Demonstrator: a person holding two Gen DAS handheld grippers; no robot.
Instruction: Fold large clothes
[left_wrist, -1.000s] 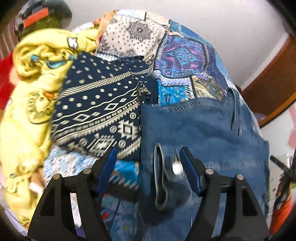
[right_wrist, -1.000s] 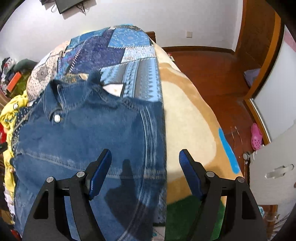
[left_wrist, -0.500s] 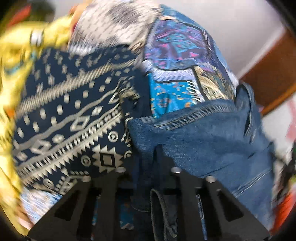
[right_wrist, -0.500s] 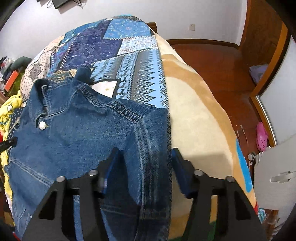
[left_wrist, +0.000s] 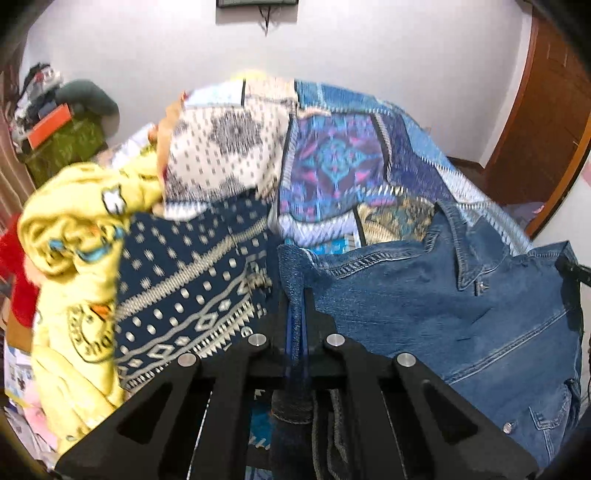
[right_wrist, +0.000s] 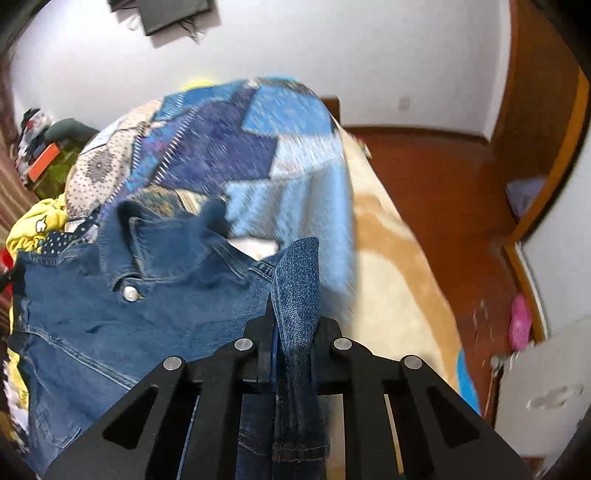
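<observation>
Both the left gripper (left_wrist: 296, 295) and right gripper (right_wrist: 295, 306) pinch folds of the denim jacket (left_wrist: 461, 306). A second ago both stood spread above it.

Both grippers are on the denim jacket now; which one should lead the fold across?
Probably right. The right gripper pinches the denim jacket beside open blanket. The left gripper pinches beside the navy patterned cloth.

Left gripper (left_wrist: 295, 317) angled steeply downward, black fingers (left_wrist: 321, 325) pinched tight on a fold of the denim jacket (left_wrist: 424, 306). Right gripper (right_wrist: 295, 325) tilted down likewise, jaws clamped on another pinch of the same cloth, a tongue of it standing up between the tips. Both seen only from their own wrist cameras.
</observation>
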